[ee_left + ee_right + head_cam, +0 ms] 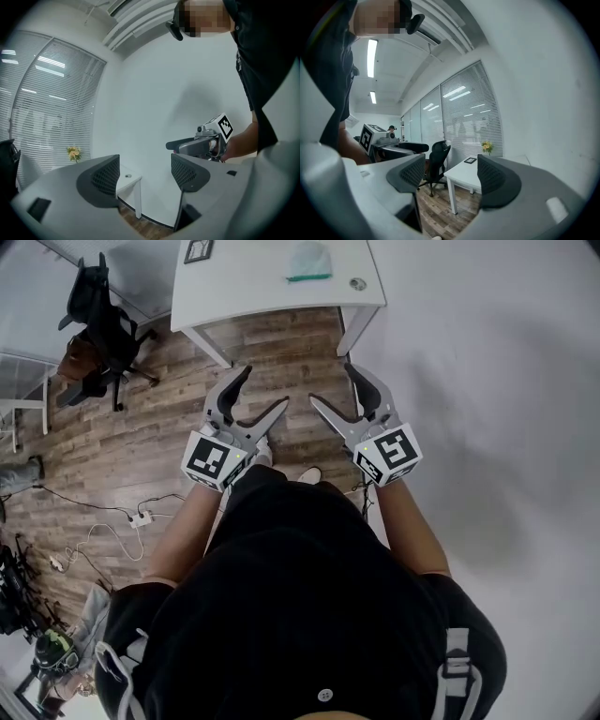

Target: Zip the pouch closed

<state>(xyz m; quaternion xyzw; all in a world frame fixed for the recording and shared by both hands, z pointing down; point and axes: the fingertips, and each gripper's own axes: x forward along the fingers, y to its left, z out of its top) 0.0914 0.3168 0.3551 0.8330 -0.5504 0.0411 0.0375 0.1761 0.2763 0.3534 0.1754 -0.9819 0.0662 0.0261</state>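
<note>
Shirt (309, 615): black, mine.
Left gripper (262, 388): jaws spread wide — I hold nothing.
Right gripper (333, 383): jaws spread wide, empty.
Pouch (308, 262): on tabletop (244, 282) — well apart.

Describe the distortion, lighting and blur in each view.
Head view: fisheye bend, dark corners, even light; the pouch is small and pale on the white table. Left gripper view: black round border, window blinds bowed, a soft shadow on the wall, the open left gripper slightly soft up close. Right gripper view: ceiling lights glare, the office chair is sharp.
</note>
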